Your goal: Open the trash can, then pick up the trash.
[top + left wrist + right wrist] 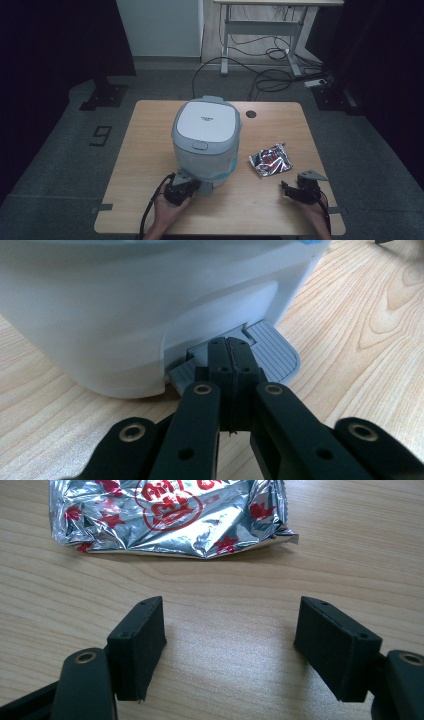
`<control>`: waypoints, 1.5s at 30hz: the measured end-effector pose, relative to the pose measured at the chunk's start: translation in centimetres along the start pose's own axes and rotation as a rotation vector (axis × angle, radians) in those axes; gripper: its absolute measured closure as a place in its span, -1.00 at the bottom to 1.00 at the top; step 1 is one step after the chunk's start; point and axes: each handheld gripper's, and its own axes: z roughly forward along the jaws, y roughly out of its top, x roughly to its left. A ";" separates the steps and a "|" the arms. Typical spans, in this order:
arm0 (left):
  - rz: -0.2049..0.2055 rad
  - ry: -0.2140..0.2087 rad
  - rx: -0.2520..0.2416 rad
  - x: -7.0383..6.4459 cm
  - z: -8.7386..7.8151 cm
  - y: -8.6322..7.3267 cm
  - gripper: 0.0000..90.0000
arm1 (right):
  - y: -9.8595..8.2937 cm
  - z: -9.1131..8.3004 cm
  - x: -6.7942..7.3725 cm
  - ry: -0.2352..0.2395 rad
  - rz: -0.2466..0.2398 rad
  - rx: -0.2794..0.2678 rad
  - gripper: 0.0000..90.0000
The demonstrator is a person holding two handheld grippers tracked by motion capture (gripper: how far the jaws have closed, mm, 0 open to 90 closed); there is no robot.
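Note:
A white and grey rice cooker (206,135) with its lid down stands mid-table. In the left gripper view its white wall (125,305) looms close, with a ribbed grey tab (272,347) sticking out at its base. My left gripper (192,186) (230,342) is shut, jaws pressed together, tips resting at that tab against the cooker's front base. A crumpled silver foil packet (270,160) (170,515) with red print lies flat to the cooker's right. Just short of it, my right gripper (286,189) (232,617) stands open with bare wood between its jaws.
The wooden table (150,150) has a round cable hole (251,114) at the back right. Beyond it stand a desk frame (265,30) and loose cables on the floor (272,75). A floor marker (101,135) lies left of the table.

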 end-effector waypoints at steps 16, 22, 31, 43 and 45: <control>0.005 0.031 0.049 -0.3 0.9 -0.3 1.00 | -0.1 -0.1 0.0 0.001 0.000 0.000 -0.39; -0.005 0.021 0.046 -0.2 0.9 -0.3 1.00 | -0.1 -0.1 0.0 0.001 0.000 0.000 -0.39; -0.010 0.015 0.044 -0.1 0.9 -0.4 1.00 | -0.1 -0.1 0.0 0.001 0.000 0.000 -0.39; -0.013 0.007 0.043 0.1 0.9 -0.4 1.00 | 0.6 -0.9 -0.6 0.042 0.044 -0.031 -0.37; -0.013 0.007 0.044 0.1 0.9 -0.4 1.00 | 0.8 -1.1 -0.5 0.041 0.037 -0.044 -0.36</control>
